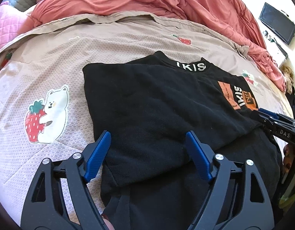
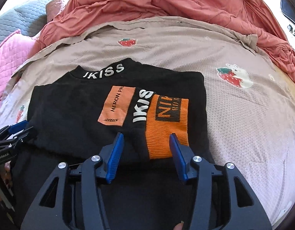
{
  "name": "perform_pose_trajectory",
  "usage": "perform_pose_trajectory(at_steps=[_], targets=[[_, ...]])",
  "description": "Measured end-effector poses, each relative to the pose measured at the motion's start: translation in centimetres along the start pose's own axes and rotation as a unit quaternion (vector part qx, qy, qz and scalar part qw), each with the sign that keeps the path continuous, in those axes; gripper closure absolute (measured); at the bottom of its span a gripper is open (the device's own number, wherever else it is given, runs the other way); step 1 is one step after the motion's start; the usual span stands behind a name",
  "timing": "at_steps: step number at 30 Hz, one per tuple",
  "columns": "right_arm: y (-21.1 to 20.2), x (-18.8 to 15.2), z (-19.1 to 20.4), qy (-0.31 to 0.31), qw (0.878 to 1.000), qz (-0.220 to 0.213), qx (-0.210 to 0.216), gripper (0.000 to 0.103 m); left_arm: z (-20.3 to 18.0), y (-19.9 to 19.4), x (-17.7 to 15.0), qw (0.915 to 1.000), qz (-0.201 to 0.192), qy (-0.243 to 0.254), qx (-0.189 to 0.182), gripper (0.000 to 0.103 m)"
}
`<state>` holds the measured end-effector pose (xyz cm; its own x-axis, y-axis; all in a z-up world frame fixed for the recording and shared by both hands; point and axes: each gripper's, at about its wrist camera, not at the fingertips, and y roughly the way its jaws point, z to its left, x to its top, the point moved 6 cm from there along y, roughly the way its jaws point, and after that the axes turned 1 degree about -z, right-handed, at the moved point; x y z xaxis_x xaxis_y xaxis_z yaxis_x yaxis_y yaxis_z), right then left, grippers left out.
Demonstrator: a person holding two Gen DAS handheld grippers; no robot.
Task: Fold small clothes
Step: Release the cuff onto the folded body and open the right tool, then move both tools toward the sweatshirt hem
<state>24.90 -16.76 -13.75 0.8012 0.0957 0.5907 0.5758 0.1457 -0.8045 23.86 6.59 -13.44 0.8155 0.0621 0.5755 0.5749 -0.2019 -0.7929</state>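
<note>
Left tool (image 1: 147, 143): jaws wide apart, nothing gripped, poised over the near left part of the black top (image 1: 157, 99). Whether the pads touch the cloth, cannot tell.

Right tool (image 2: 146, 145): jaws parted, released, its tips either side of the orange cuff (image 2: 166, 126) at the top's near right edge.

Top lies partly folded on the bed sheet (image 2: 243, 124), collar away from the tools, sleeves folded in over the body.

Bare sheet left and right of the top. Red duvet (image 1: 147, 2) heaped beyond the collar.
</note>
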Motion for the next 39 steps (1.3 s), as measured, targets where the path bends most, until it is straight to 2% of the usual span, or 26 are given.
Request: perform_pose_trajectory(at_steps=[4, 12, 15, 20, 39], targets=[[-0.8, -0.1, -0.2, 0.010, 1.000, -0.007, 0.004, 0.047, 0.2, -0.9, 0.4, 1.0000, -0.008, 0.001, 0.006, 0.026], [-1.9, 0.1, -0.2, 0.015, 1.000, -0.020, -0.001, 0.023, 1.1, -2.5, 1.2, 0.9996, -0.020, -0.011, 0.014, 0.019], [-2.3, 0.3, -0.4, 0.017, 0.999, -0.027, -0.011, 0.015, 1.6, -2.9, 1.2, 0.9994, -0.019, -0.020, 0.021, 0.011], [-3.1, 0.7, -0.4, 0.017, 0.999, -0.043, -0.015, 0.015, 1.9, -3.8, 1.4, 0.9990, -0.024, -0.028, 0.023, 0.009], [-6.0, 0.9, 0.7, 0.006, 0.998, -0.062, -0.007, 0.015, 1.3, -8.5, 1.3, 0.9970, -0.061, -0.025, 0.041, 0.009]])
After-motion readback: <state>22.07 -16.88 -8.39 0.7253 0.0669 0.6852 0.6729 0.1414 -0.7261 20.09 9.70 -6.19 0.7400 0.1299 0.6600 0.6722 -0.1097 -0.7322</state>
